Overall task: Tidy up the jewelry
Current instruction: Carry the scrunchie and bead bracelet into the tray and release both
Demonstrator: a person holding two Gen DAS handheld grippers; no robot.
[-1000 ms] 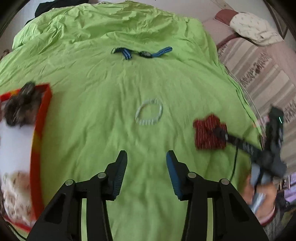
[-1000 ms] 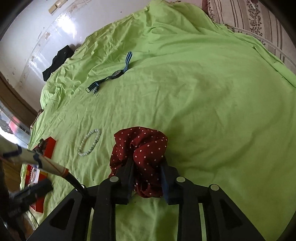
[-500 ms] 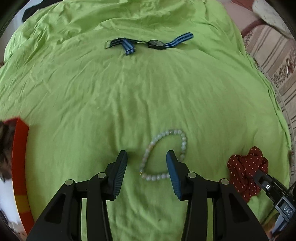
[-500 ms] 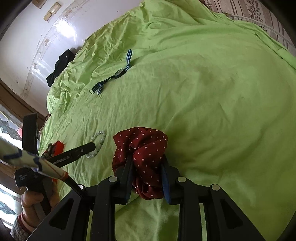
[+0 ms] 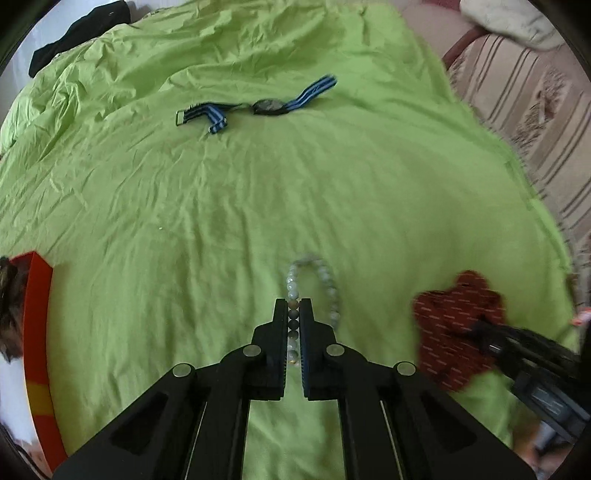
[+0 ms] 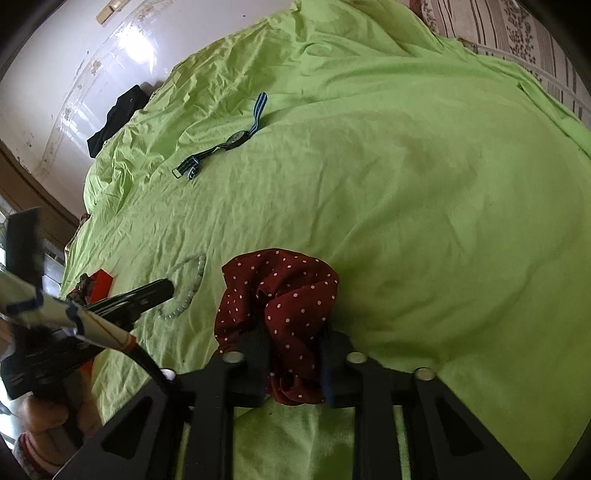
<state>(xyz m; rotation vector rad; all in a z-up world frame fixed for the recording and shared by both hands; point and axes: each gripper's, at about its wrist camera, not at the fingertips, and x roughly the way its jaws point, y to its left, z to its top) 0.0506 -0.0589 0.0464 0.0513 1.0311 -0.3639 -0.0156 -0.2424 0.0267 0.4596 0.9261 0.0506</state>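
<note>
A pale bead bracelet (image 5: 325, 282) lies on the green bedsheet (image 5: 258, 184). My left gripper (image 5: 293, 310) is shut on one side of it; the far loop sticks out past the fingertips. The bracelet also shows in the right wrist view (image 6: 188, 291), with the left gripper (image 6: 162, 288) on it. My right gripper (image 6: 295, 332) is shut on a dark red polka-dot scrunchie (image 6: 280, 291), which also shows in the left wrist view (image 5: 454, 332). A blue-striped wristwatch (image 5: 258, 105) lies farther up the bed.
A red-rimmed tray (image 5: 37, 332) with hair items sits at the left edge. A black cloth (image 5: 74, 33) lies at the bed's far corner. A striped sofa (image 5: 535, 110) runs along the right side.
My left gripper moved forward over the bead bracelet and closed on it. My right gripper stays shut on the scrunchie, hardly moved.
</note>
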